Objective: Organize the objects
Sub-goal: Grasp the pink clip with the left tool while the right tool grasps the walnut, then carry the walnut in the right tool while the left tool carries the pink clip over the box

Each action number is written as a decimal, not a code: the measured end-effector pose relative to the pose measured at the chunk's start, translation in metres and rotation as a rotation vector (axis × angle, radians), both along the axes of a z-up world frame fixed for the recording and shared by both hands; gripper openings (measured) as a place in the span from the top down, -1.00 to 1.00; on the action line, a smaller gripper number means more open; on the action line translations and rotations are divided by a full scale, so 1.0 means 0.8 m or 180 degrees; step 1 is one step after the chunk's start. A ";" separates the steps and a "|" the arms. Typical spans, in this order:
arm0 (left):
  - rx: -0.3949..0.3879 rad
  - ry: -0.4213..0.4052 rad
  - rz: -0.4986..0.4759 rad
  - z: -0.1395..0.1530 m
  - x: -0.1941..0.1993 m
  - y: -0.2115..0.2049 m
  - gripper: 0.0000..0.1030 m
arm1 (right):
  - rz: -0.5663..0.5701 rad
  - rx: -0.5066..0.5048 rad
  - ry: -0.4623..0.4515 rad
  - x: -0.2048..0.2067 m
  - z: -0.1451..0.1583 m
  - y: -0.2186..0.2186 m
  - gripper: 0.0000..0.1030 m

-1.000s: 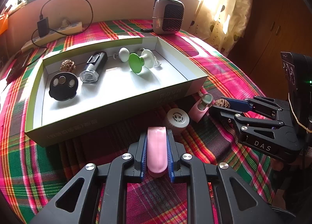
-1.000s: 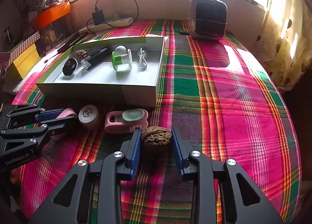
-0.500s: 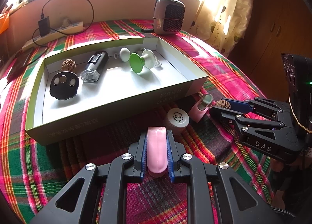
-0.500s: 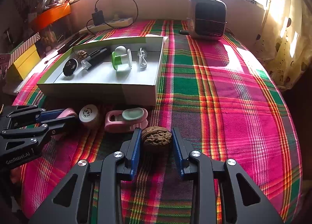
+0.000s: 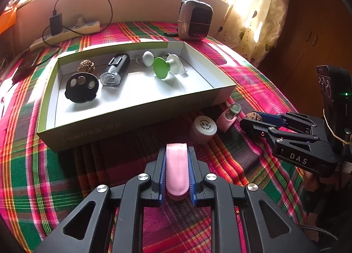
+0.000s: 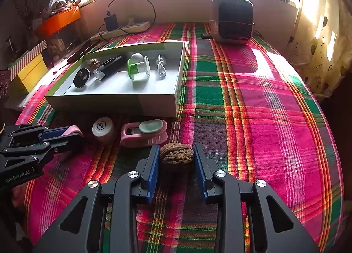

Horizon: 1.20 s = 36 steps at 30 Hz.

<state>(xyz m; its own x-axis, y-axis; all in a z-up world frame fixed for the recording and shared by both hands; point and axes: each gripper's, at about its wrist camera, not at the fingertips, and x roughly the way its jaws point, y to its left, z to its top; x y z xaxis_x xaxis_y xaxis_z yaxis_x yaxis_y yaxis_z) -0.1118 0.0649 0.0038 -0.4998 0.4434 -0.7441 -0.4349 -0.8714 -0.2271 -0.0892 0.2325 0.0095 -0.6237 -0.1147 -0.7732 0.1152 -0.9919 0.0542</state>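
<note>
on the plaid-covered surface, near its front edge, the left tool is clamped on a pink oblong case, blue pads pressed flat against both its long sides. the case's lower end sits at the cloth; whether it rests there or is lifted i cannot tell.

right tool brackets a walnut lying on the cloth. the blue pads stand close on either side; a thin gap shows on the left, so a firm grip cannot be confirmed.

just beyond the tools, in a row in front of the box: a small round jar with a printed white lid, tipped on its side, then a pink clip-like holder with a pale green oval piece just beside the walnut.

shallow white cardboard box sits further back, open. inside along the far wall, left to right: a second walnut, a black disc with three round insets, a black flashlight, a white knob, a green-and-white spool, a coiled white cable.

behind the box: a small heater, a power strip with a black adapter plugged in, both near the window wall.
</note>
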 end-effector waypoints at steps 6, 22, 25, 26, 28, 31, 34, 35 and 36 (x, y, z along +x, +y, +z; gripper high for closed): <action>-0.0025 0.0002 0.0011 0.001 0.001 -0.001 0.70 | 0.0015 0.0001 0.0000 0.002 0.000 -0.002 0.38; -0.0026 0.0237 0.0138 0.039 0.009 -0.025 0.70 | 0.0153 0.0006 0.0217 0.004 0.038 -0.015 0.38; -0.0004 0.0240 0.0200 0.043 0.005 -0.034 0.70 | 0.0168 0.0008 0.0247 0.001 0.043 -0.017 0.38; 0.0006 0.0244 0.0220 0.044 0.004 -0.037 0.70 | 0.0167 0.0008 0.0256 0.000 0.045 -0.016 0.38; 0.0003 0.0254 0.0248 0.046 0.002 -0.041 0.70 | 0.0171 0.0000 0.0274 -0.001 0.048 -0.016 0.38; -0.0010 0.0261 0.0276 0.047 0.002 -0.045 0.70 | 0.0180 -0.0001 0.0279 -0.002 0.050 -0.018 0.38; -0.0020 0.0273 0.0295 0.049 0.001 -0.047 0.70 | 0.0202 0.0000 0.0273 -0.004 0.050 -0.021 0.38; -0.0022 0.0278 0.0301 0.050 0.001 -0.048 0.70 | 0.0212 -0.0002 0.0271 -0.005 0.050 -0.022 0.38; -0.0024 0.0283 0.0311 0.050 0.001 -0.049 0.70 | 0.0219 -0.0003 0.0273 -0.005 0.050 -0.023 0.38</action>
<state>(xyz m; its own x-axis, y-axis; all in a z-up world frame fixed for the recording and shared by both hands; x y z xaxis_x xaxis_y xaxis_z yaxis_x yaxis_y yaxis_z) -0.1112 0.0258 0.0440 -0.6045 0.3839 -0.6980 -0.3661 -0.9121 -0.1846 -0.0936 0.2143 0.0498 -0.6783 -0.1604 -0.7170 0.1874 -0.9814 0.0423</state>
